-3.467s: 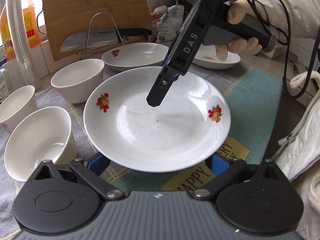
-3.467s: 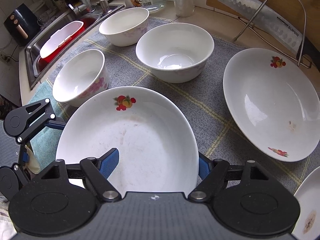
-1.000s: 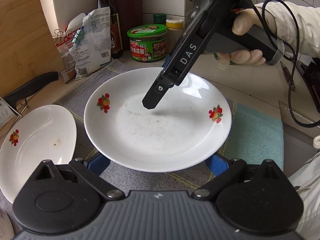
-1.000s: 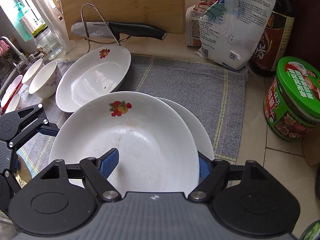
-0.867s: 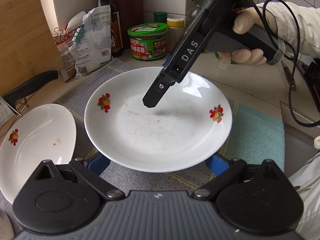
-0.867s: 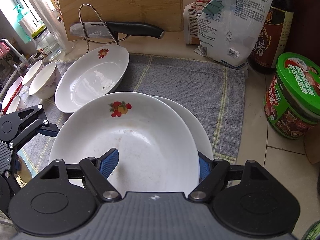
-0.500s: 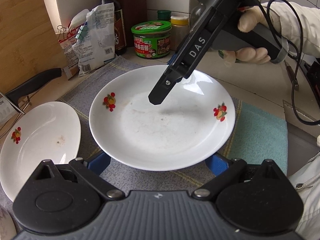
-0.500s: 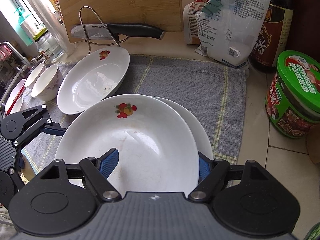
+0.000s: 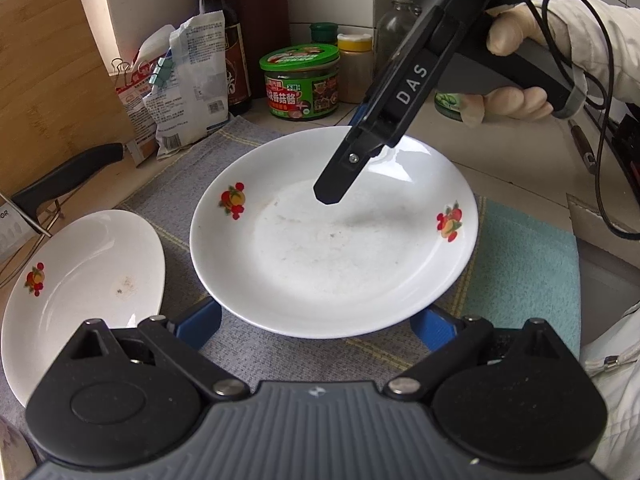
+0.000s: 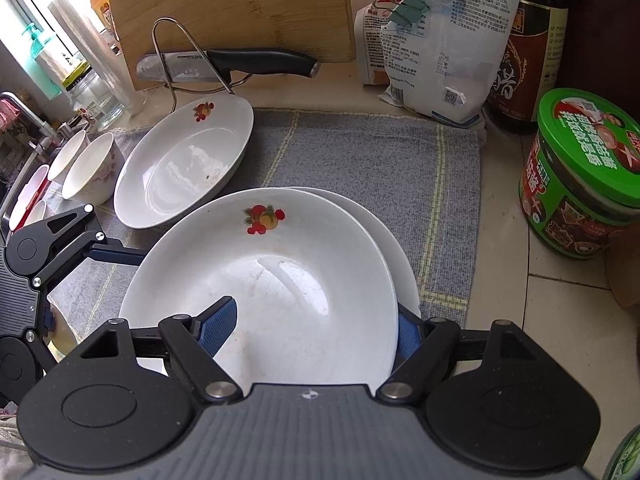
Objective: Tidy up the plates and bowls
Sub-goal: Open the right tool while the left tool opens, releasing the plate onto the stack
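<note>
My right fingers (image 10: 316, 326) pinch the rim of a white plate (image 10: 280, 280) with fruit prints: one blue pad lies inside the dish, the other behind its edge. That plate sits over a second plate (image 10: 384, 232), whose rim peeks out at two o'clock. My left fingers (image 9: 316, 322) straddle the near edge of the same top plate (image 9: 332, 236), their blue tips tucked beneath the rim; I cannot tell whether they press on it. Both plates are over a grey cloth (image 10: 368, 152) on the bench (image 10: 552, 320). At ten o'clock from my right fingers lies a third plate (image 10: 184, 168), and further toward nine o'clock stand small bowls (image 10: 90, 170). Beyond it, at eleven o'clock, a knife (image 10: 240, 64) rests on a wire stand against a wooden board (image 10: 228, 4). At two o'clock stands a green-lidded jar (image 10: 580, 172).
</note>
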The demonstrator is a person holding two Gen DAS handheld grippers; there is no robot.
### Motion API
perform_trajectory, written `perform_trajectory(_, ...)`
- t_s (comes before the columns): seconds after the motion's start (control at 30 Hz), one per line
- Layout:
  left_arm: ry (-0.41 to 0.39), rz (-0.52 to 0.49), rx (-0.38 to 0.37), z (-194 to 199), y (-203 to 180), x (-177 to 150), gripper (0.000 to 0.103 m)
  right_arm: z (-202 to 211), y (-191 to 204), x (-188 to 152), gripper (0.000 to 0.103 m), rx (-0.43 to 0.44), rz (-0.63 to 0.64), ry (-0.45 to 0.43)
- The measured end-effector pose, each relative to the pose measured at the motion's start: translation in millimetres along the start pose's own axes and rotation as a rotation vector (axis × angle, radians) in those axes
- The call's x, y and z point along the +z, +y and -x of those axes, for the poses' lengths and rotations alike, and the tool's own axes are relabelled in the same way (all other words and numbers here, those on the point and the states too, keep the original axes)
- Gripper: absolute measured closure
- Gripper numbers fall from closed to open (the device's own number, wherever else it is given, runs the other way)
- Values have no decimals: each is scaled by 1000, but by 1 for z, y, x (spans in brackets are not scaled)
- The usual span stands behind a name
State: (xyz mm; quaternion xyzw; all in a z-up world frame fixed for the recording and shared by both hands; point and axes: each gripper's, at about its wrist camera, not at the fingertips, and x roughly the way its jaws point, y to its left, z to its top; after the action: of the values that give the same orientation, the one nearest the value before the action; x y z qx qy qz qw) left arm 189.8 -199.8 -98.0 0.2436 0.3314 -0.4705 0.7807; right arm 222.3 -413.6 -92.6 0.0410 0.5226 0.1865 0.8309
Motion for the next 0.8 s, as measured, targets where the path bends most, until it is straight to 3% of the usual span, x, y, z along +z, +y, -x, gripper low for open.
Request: perform_trajectory(0.8,18,-8,-14,-4,6,-3,2,14,0,-8,14,-40,-46,-20)
